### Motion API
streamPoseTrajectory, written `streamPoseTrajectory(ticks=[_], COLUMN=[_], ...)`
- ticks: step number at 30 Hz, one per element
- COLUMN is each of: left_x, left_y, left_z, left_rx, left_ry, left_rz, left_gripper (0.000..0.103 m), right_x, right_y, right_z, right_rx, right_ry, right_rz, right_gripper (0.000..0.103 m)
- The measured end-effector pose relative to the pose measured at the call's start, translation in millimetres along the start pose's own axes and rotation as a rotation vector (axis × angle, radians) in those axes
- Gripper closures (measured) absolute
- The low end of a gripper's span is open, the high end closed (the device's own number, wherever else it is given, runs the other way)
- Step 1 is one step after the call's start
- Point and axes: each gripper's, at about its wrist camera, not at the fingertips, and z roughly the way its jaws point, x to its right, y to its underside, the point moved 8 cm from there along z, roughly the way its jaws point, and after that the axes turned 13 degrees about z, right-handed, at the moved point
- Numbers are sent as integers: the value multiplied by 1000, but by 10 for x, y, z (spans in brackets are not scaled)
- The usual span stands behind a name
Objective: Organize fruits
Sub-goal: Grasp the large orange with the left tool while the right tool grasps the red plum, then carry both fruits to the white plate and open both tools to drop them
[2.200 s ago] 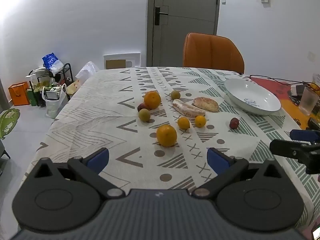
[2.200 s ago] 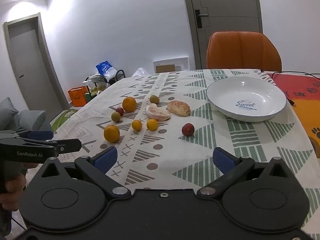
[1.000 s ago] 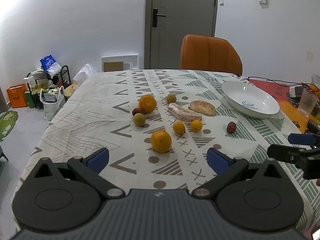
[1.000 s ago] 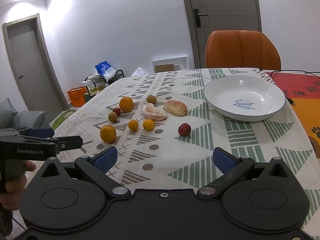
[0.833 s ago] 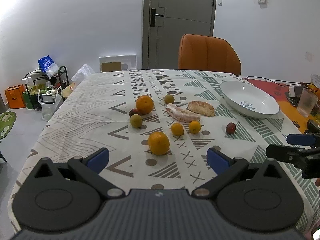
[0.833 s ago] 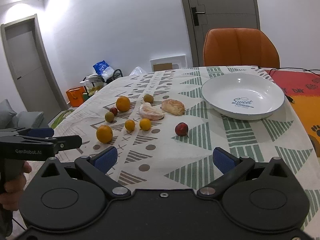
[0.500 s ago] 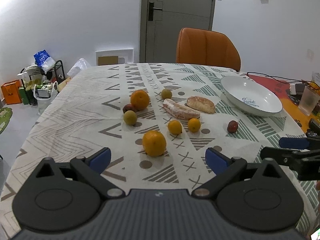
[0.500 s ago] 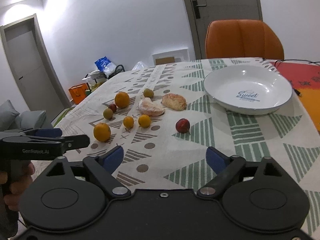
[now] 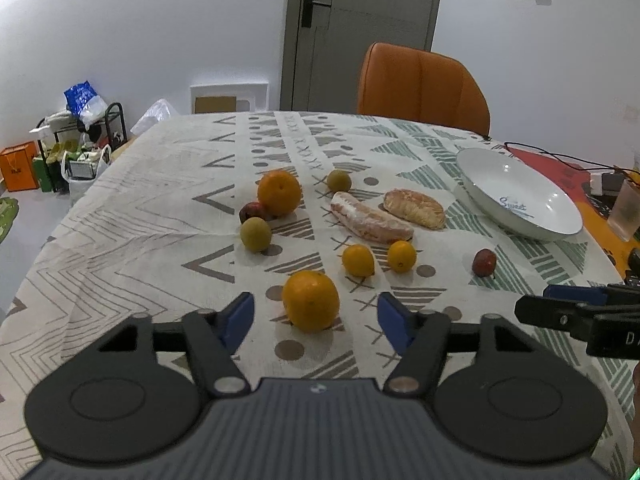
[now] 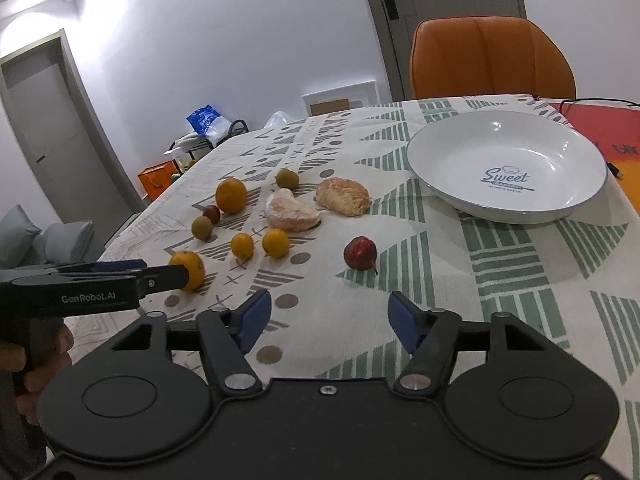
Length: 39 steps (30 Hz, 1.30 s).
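Several fruits lie on the patterned tablecloth: a big orange (image 9: pixel 311 300), a second orange (image 9: pixel 279 193), two small yellow-orange fruits (image 9: pixel 358 260), greenish ones (image 9: pixel 256 234), a red fruit (image 10: pixel 360 253) and two peeled citrus pieces (image 9: pixel 370 222). A white plate (image 10: pixel 576 204) stands empty at the right. My left gripper (image 9: pixel 316 320) is closing, its blue fingertips flanking the near orange with a gap on each side. My right gripper (image 10: pixel 329 316) is closing too, with nothing between its fingers and the red fruit a little ahead. From the right wrist view, the left gripper (image 10: pixel 160 276) reaches the near orange (image 10: pixel 192 270).
An orange chair (image 9: pixel 422 86) stands at the table's far side before a grey door. A glass (image 9: pixel 624 212), cables and an orange mat lie at the right edge. Bags and a rack (image 9: pixel 76 148) sit on the floor at the left.
Both grippers have moved forward and down toward the fruits. The jaws of both have narrowed from wide open. The near orange now sits between the left fingertips.
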Motion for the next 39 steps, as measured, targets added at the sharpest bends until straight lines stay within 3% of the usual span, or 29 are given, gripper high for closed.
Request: streamPoseTrajectory(ticks=[8, 14, 30, 33, 35, 39], left_x=[-4, -44, -154, -134, -116, -60], left_y=[14, 35, -69, -94, -110, -152], left_z=[173, 295, 363, 358, 354, 373], left_rx=[-23, -45, -30, -23, -17, -13], left_ry=[9, 18, 17, 19, 19, 22], left_rz=[-6, -31, -57, -51, -46, -36], left_gripper=[44, 68, 69, 69, 69, 69], right_x=[94, 154, 189, 185, 193, 178], right_y=[-75, -112, -233, -254, -260, -267], right_z=[159, 252, 498, 537, 555, 523], right_rx=[-5, -12, -2, 5, 6, 10], right_ry=[21, 43, 42, 41, 38, 25], right_rz=[23, 22, 26, 7, -2, -26], right_gripper=[46, 49, 55, 61, 79, 80])
